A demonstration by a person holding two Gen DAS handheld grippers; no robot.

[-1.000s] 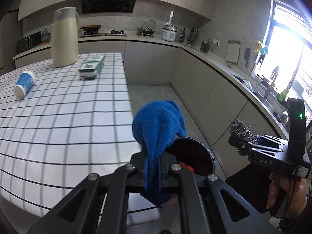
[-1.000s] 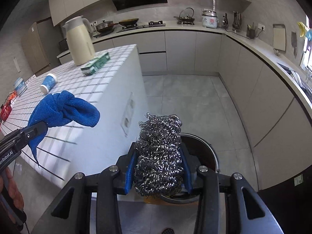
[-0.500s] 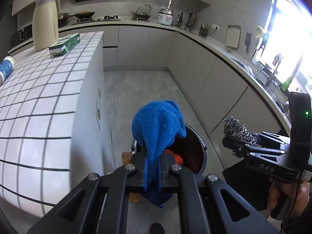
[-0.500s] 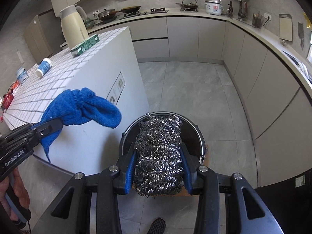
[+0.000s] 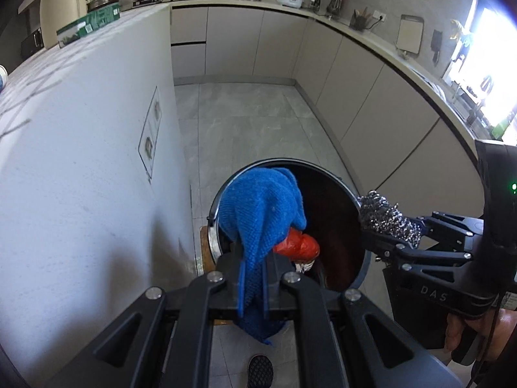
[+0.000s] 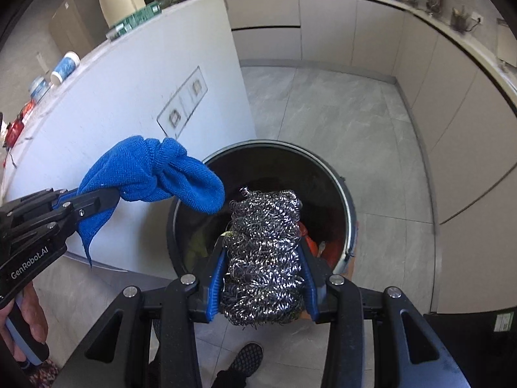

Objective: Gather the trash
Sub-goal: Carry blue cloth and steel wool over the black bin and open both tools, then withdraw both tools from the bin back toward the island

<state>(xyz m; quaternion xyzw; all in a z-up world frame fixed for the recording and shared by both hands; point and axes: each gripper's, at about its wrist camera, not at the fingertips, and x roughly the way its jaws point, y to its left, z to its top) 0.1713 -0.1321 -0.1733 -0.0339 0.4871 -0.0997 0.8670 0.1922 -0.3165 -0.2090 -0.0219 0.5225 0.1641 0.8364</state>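
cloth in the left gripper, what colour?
Solid bright blue cloth, knit texture; shows best in the right wrist view.

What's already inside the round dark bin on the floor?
Inside the round dark bin: a crumpled red-orange bag, something yellow-green and a small white scrap. The blue knitted cloth and steel wool scourer cover the rest.
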